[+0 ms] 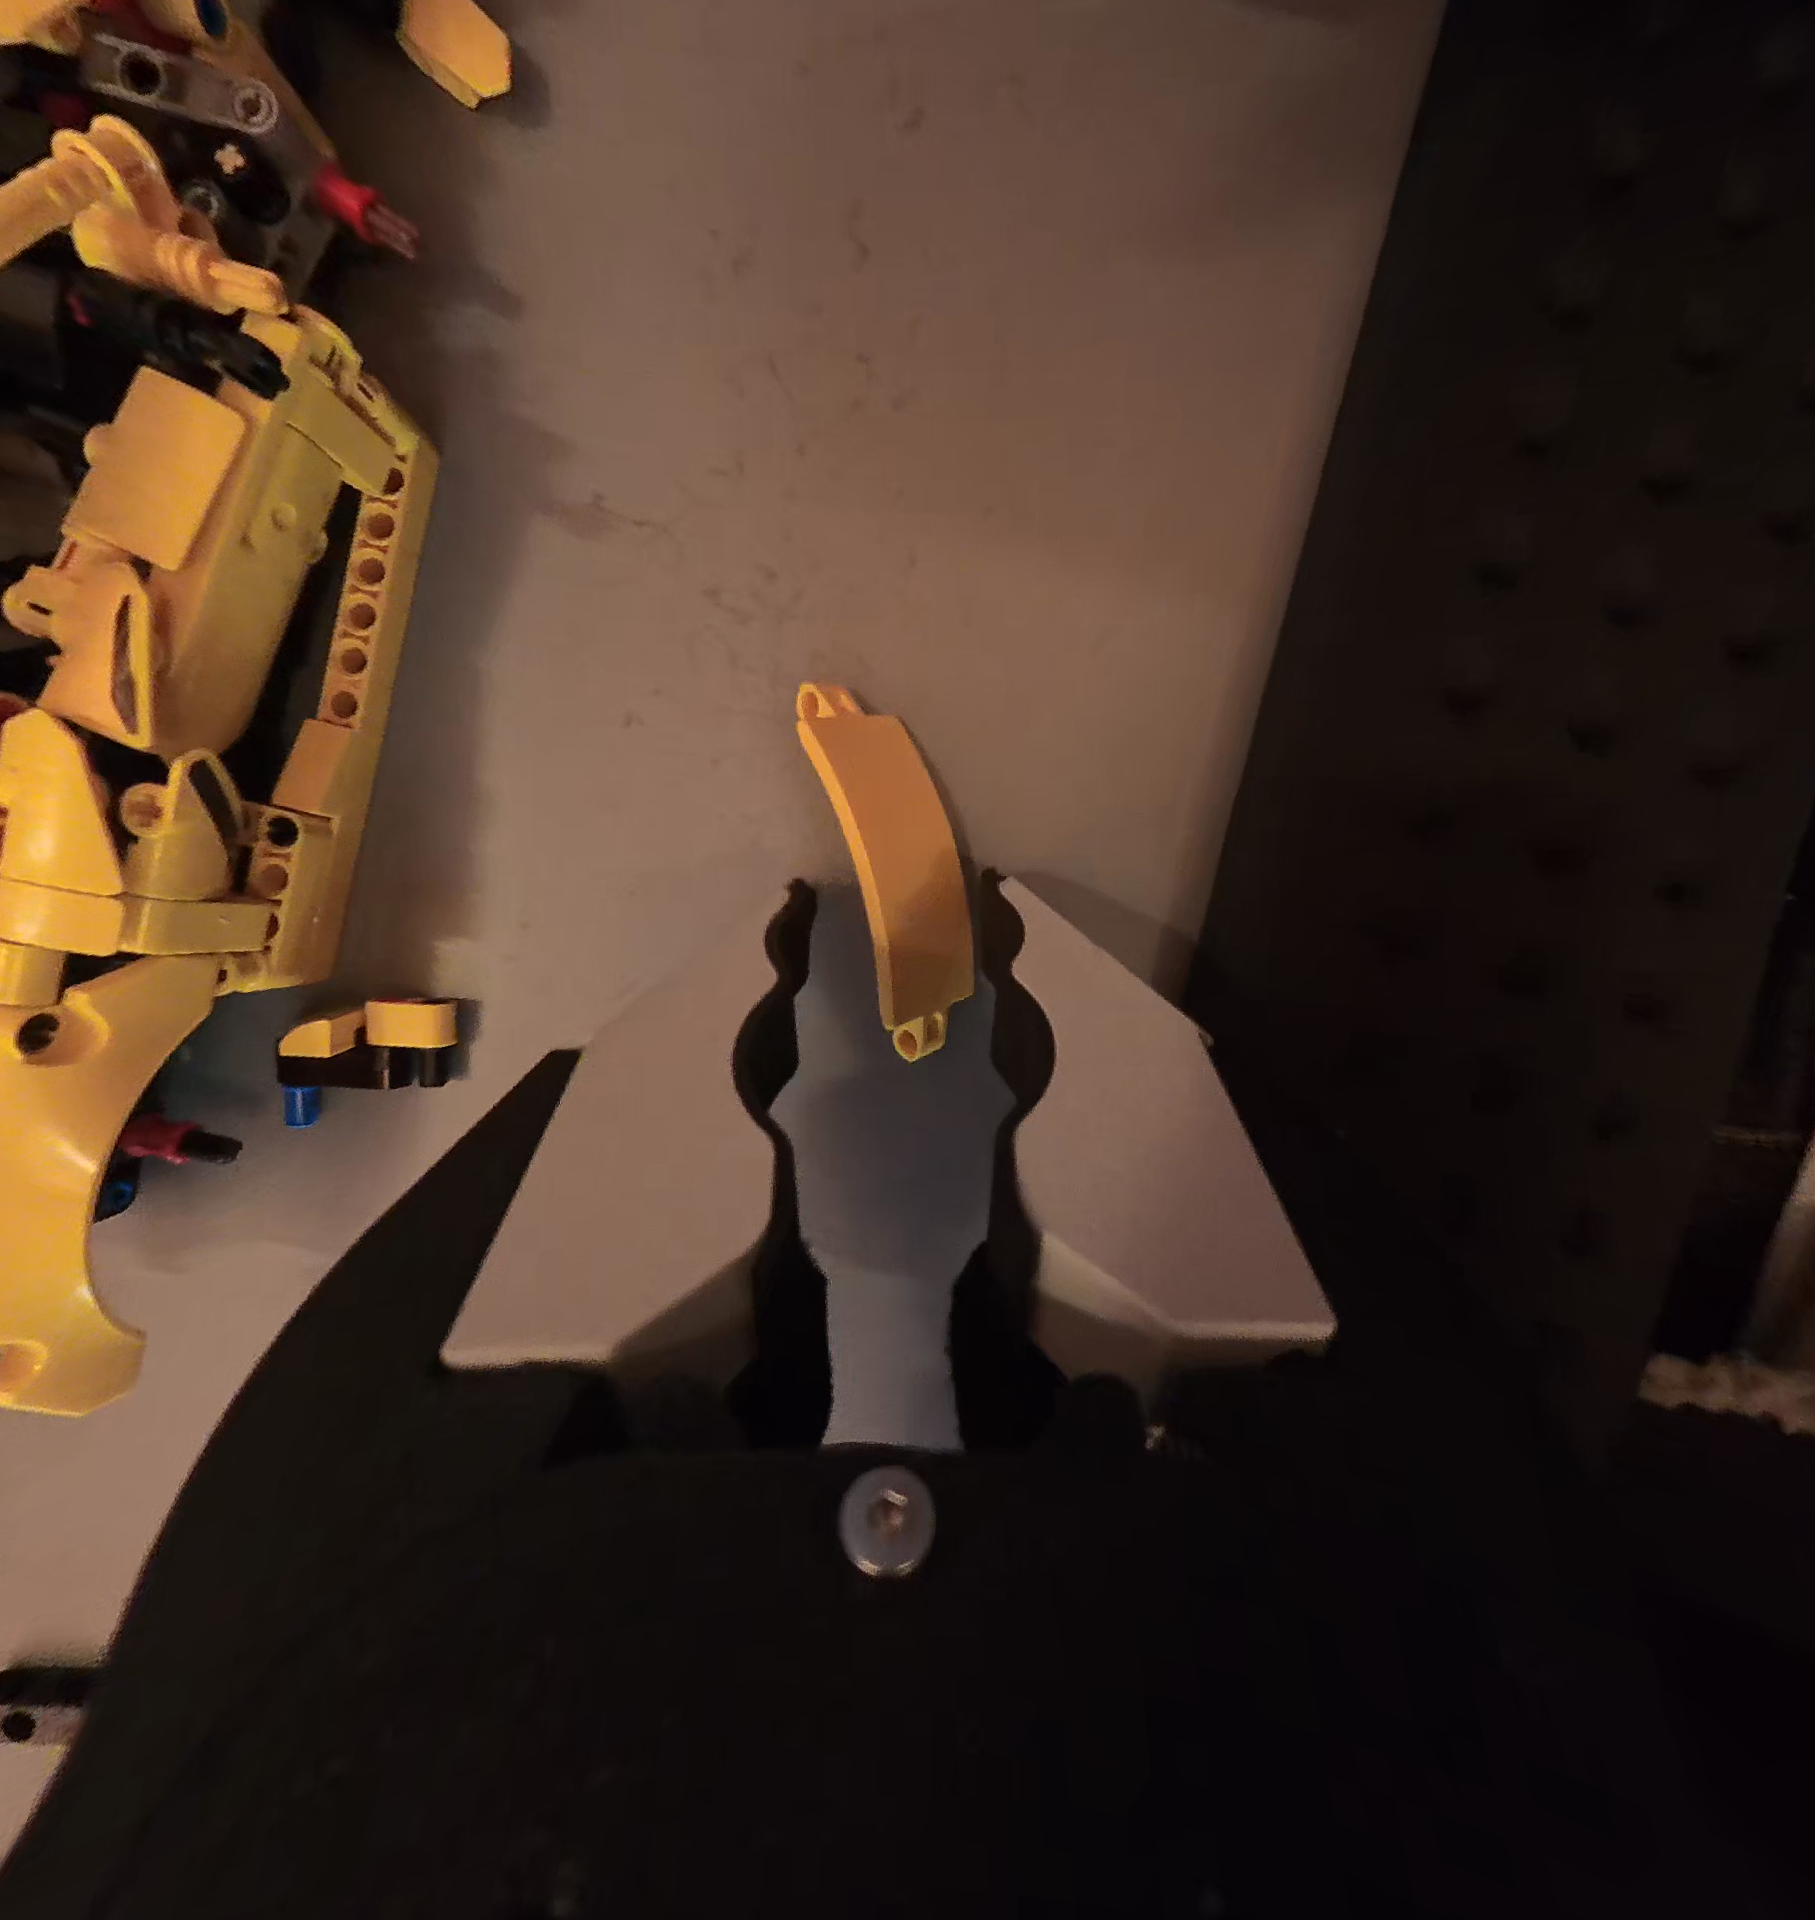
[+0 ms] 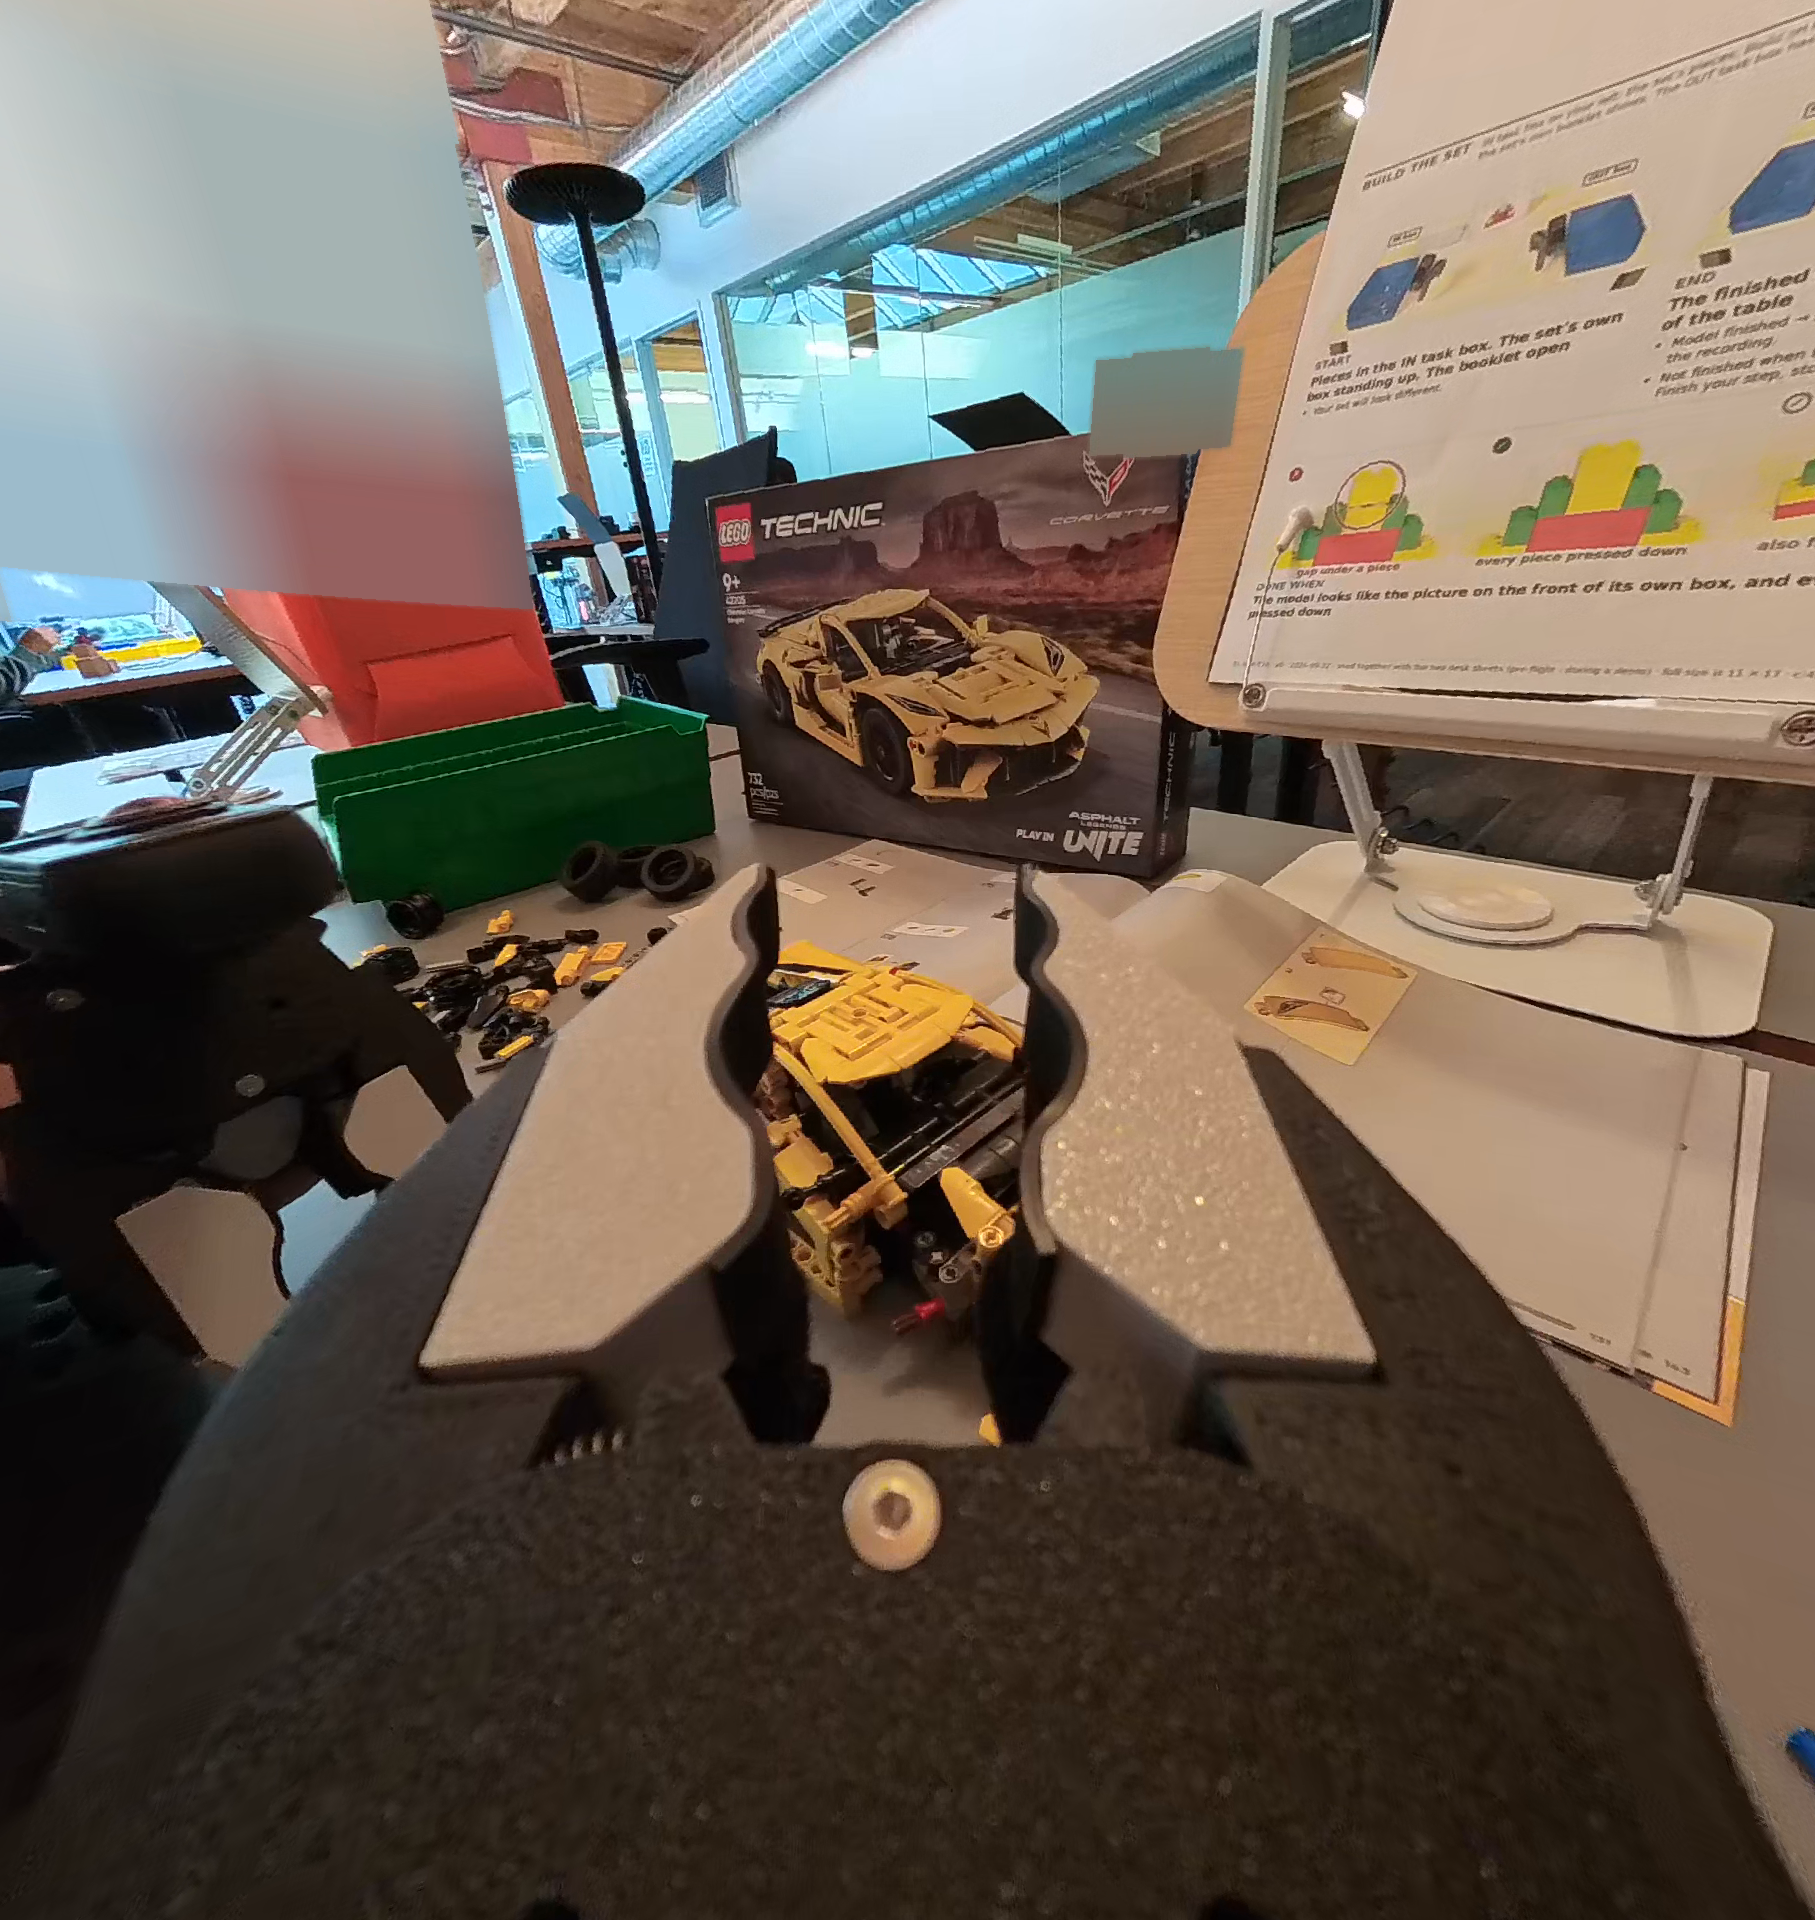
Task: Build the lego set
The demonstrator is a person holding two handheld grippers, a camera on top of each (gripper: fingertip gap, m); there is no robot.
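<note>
While open, left claw [image 1: 895,883] downward astride curved yellow panel [image 1: 882,790]

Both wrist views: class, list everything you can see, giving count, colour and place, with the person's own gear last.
Curved panel: one, yellow, on the table between the left gripper's fingers.
Car model: one, yellow and black, half built, mid-table.
Set box: one, dark with a yellow car pictured, upright behind the model.
Bin: one, green, left of the box.
Tyres: several, black, in front of the bin.
Loose pieces: many, yellow and black, left of the model.
Booklet: one, white, open, right of the model.
Instruction sheet on stand: one, white, far right.
Left gripper: one, grey-fingered, open around the panel.
Right gripper: one, grey-fingered, open, empty.
</note>
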